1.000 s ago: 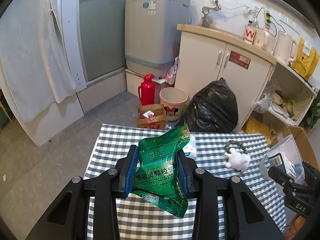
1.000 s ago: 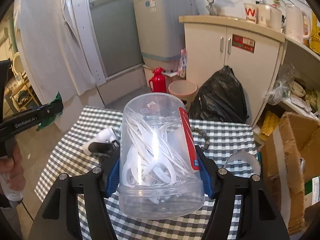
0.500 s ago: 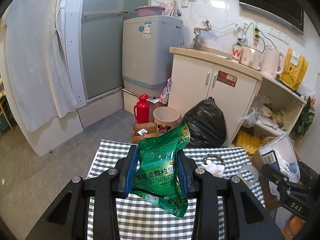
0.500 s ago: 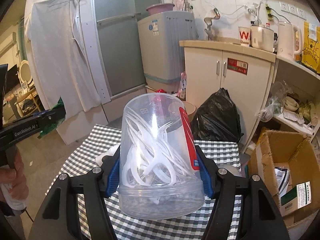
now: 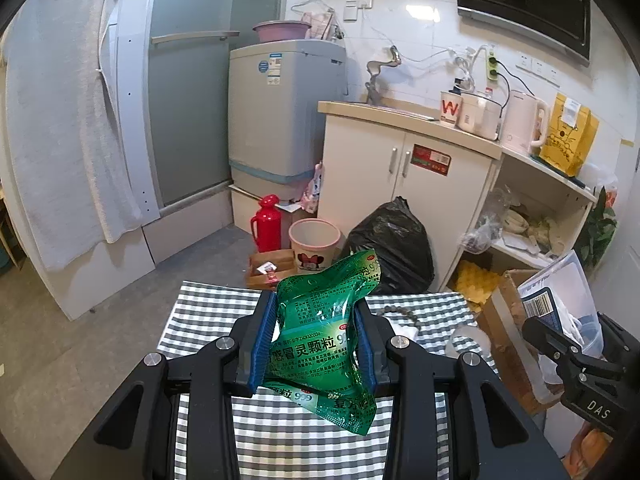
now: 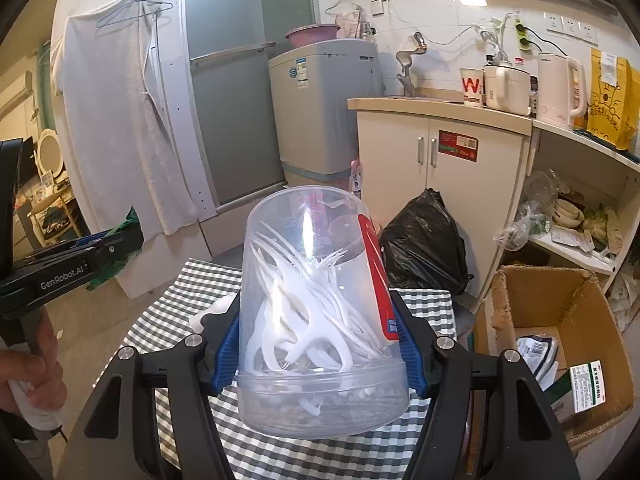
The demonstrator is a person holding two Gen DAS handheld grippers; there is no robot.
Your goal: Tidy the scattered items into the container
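- The left gripper (image 5: 316,344) squeezed one crinkly, shiny green packet (image 5: 325,336) between its two blue ridged pads.
- The right gripper (image 6: 320,344) pinched one clear, round plastic tub (image 6: 320,320) full of thin white picks.
- One brown cardboard box (image 6: 560,332) sat open, right of those jaws.
- A checked cloth (image 5: 280,440) lay below.

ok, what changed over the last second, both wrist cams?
Both claws rose away from the checked table: it sits lower and smaller in each view, and more wall shows. The right view now takes in the open cardboard box on the floor. Nothing was grabbed or released: left claw still shut on the green sachet, right claw still shut on the clear floss-pick jar.
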